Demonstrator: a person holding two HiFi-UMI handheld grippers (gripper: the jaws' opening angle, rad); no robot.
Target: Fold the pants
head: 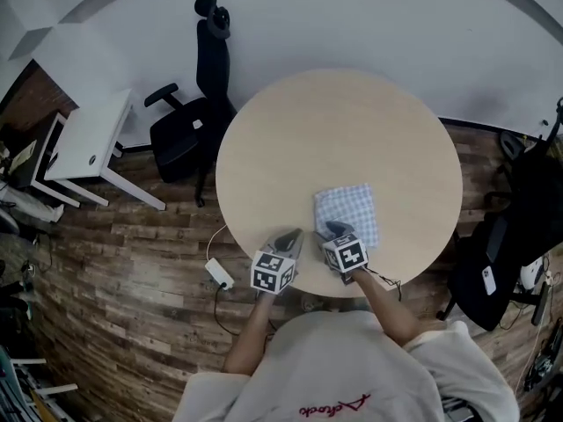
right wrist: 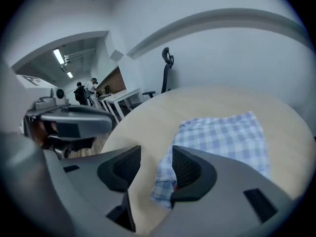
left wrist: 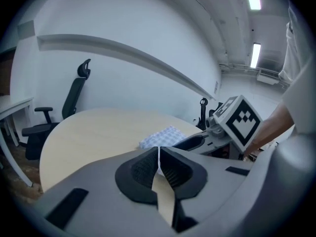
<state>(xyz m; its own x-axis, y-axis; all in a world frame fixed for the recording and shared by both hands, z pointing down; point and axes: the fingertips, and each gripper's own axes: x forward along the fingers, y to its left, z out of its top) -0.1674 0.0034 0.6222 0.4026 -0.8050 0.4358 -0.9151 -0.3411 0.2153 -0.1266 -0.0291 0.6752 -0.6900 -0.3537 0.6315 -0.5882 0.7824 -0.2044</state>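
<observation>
The blue-and-white checked pants (head: 348, 212) lie folded into a small rectangle on the round wooden table (head: 290, 130), near its front edge. My right gripper (head: 335, 230) hangs over the fold's near left corner with its jaws apart; in the right gripper view the pants (right wrist: 227, 137) lie past the right fingertip (right wrist: 186, 168) and nothing is pinched. My left gripper (head: 287, 239) is just left of the fold, over bare table. In the left gripper view its jaws (left wrist: 158, 166) meet with nothing between them, and the pants (left wrist: 160, 137) lie beyond.
A black office chair (head: 195, 117) stands behind the table at the left, and a white desk (head: 88, 139) is further left. A dark chair with a bag (head: 506, 253) is close at the table's right. A power strip (head: 219, 273) lies on the wooden floor.
</observation>
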